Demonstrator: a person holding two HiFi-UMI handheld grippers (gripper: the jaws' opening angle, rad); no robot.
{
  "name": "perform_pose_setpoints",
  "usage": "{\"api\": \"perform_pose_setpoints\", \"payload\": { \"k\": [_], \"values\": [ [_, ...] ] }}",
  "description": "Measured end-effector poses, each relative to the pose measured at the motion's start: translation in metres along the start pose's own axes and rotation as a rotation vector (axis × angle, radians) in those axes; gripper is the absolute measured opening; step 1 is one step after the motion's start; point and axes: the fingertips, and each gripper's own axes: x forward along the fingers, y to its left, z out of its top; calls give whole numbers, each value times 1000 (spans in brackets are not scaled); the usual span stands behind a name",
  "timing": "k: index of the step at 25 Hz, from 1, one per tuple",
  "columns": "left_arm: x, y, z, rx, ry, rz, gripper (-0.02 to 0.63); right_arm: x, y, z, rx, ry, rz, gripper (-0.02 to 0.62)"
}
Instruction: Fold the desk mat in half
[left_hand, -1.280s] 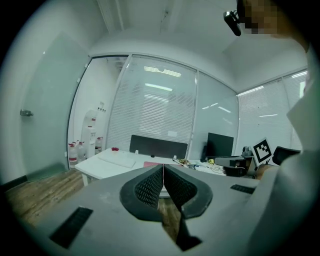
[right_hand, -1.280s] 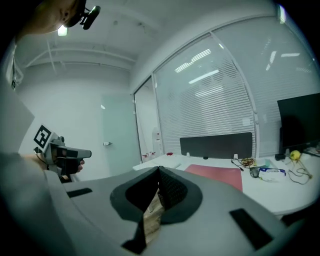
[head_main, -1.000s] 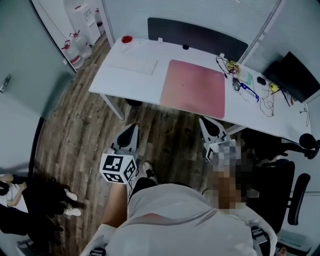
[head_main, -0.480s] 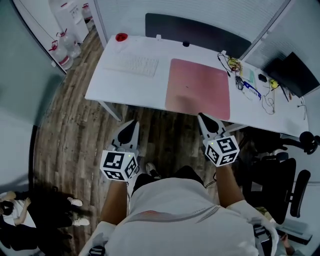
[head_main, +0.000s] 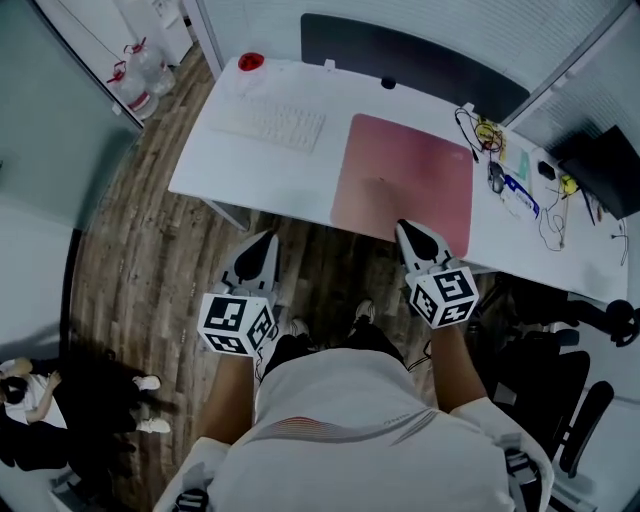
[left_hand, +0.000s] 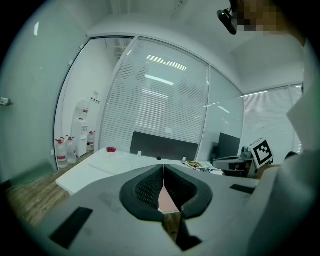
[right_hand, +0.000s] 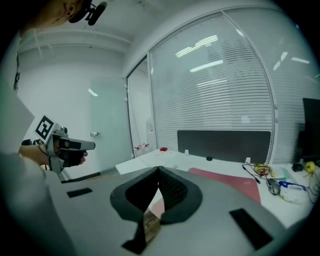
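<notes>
The pink desk mat (head_main: 405, 185) lies flat and unfolded on the white desk (head_main: 210, 160), right of centre. My right gripper (head_main: 404, 229) is shut and empty, its tip over the mat's near edge, just right of that edge's middle. My left gripper (head_main: 267, 240) is also shut and empty. It hangs over the floor in front of the desk, left of the mat. In the left gripper view the jaws (left_hand: 163, 169) meet at the tips, and a strip of the mat (left_hand: 167, 201) shows through the gap below. The right gripper view shows its jaws (right_hand: 158, 170) closed, with the mat (right_hand: 227, 181) ahead to the right.
A white keyboard (head_main: 272, 122) lies left of the mat, with a red object (head_main: 251, 62) at the far left corner. Cables and small items (head_main: 500, 160) clutter the desk's right end beside a dark monitor (head_main: 605, 165). A black partition (head_main: 415, 60) backs the desk. An office chair (head_main: 565, 400) stands at the right.
The person has stepped nearer the desk. My right gripper has moved forward from over the floor to the mat's near edge. The left gripper stays in front of the desk.
</notes>
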Motion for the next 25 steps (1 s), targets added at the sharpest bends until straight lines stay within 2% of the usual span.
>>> {"api": "perform_pose_setpoints", "payload": {
  "k": [7,10,14,16,17,19,25],
  "values": [
    [37,-19,-3,-1,6,90,17,24,-43,-9,-12,28,102,52],
    [43,-16,-9,-22,11,109,17,34,-45,-16,-27,53,127,52],
    [46,-2,-15,-40,29,92,17,50,-32,-25,-72,104,119,52],
    [47,5,-15,-39,35,72,17,61,-18,-36,-123,159,127,65],
    [47,9,-16,-41,38,61,16,68,-9,-45,-152,195,141,118],
    [46,17,-20,-52,48,44,17,85,8,-66,-219,270,163,175],
    [37,45,-40,-90,90,37,16,141,36,-156,-509,502,156,189]
  ]
}}
